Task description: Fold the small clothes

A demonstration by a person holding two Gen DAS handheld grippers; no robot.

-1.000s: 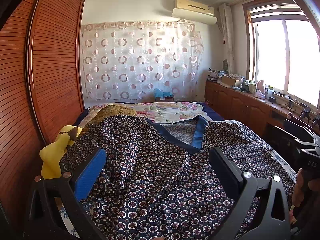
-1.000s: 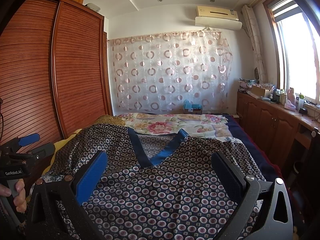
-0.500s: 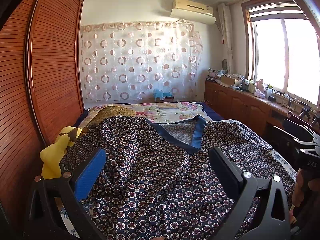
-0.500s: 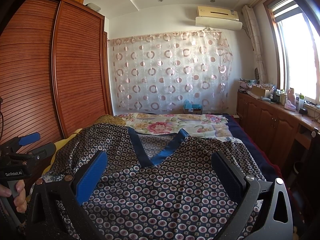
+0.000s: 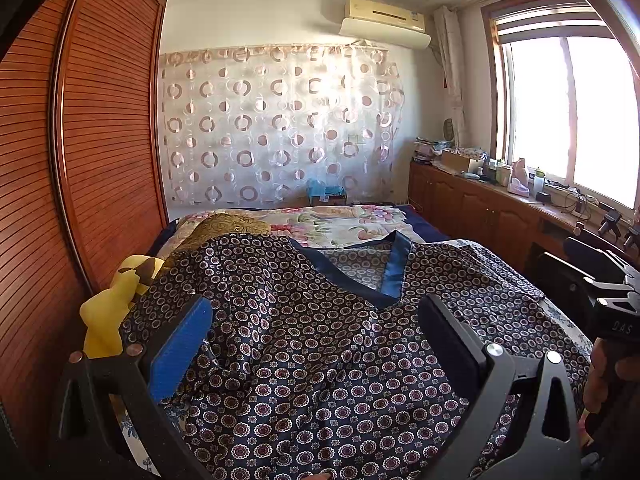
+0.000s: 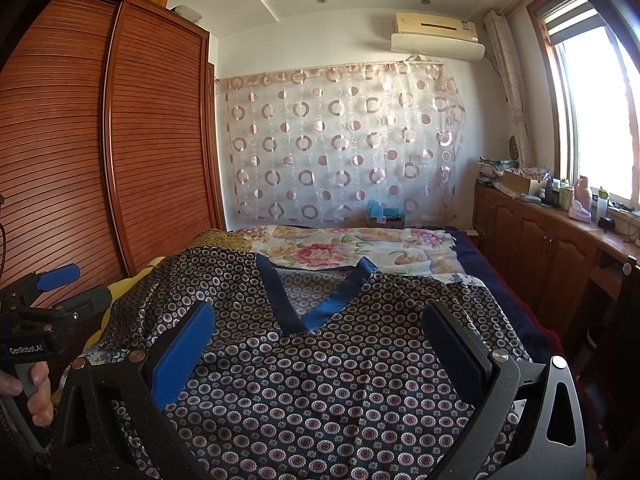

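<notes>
A dark navy top (image 5: 320, 344) with small circle prints and a blue V-neck band (image 5: 394, 268) lies spread front-up on the bed, wrinkled on its left side. It also shows in the right wrist view (image 6: 328, 380), with the V-neck (image 6: 320, 312) pointing toward me. My left gripper (image 5: 316, 336) is open and empty, hovering above the top's left half. My right gripper (image 6: 320, 340) is open and empty above its right half. Each gripper shows at the edge of the other's view, the right one (image 5: 608, 304) and the left one (image 6: 44, 300).
The bed (image 6: 360, 244) has a floral sheet. A yellow soft toy (image 5: 108, 312) and a gold cushion (image 5: 228, 226) lie at the bed's left edge by the wooden wardrobe (image 5: 80, 160). Wooden cabinets with clutter (image 6: 552, 216) run along the right under the window.
</notes>
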